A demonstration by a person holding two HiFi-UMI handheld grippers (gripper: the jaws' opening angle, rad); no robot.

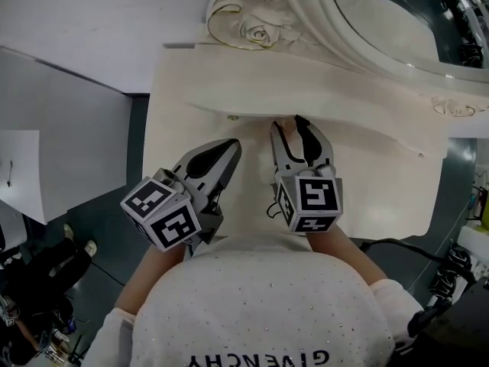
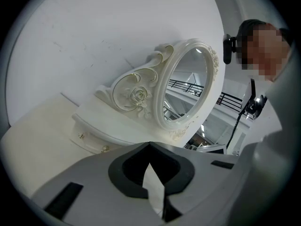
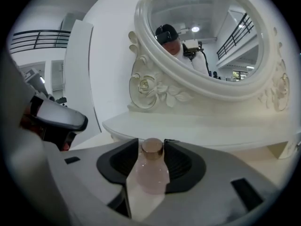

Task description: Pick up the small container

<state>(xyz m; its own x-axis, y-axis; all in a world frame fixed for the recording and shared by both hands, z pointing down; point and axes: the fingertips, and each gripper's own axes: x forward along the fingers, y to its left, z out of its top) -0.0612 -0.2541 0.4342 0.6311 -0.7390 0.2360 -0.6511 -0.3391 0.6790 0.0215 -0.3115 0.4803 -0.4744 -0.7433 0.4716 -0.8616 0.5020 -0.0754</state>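
Sweater (image 1: 260,304): nearest the head camera, at 6 o'clock; its print reads "GIVENCHY", seen upside down. This is the only legible writing in any view.
Marker cubes: one on each tool, at 8 o'clock (image 1: 162,212) and 5 o'clock (image 1: 312,201) of the head view. They carry black-and-white square patterns, no words.
Left gripper (image 2: 149,144): jaw tips meet and nothing is between them, only the pale table showing through the gap behind the tips. It sits idle beside the other tool, at 9 o'clock from it.
Right gripper (image 3: 153,145): jaws closed around the small container, with the pads appearing to touch both its sides.
Small container (image 3: 152,173): a pale pink bottle with a brownish cap, upright between the right jaws, just short of the raised shelf. No label or brand shows on it.
Table (image 1: 382,189): cream dressing table. The container looks low against it, and I cannot tell whether it has left the top.
Step in hand: the grasp, judged as made or nearly so.
Next move: hold a firm, even squeeze and raise the container straight up, keeping it upright and clear of the shelf edge at 12 o'clock.
Mirror (image 1: 382,21): farthest, oval, in a white frame with a carved rose (image 1: 258,30) at 11 o'clock.
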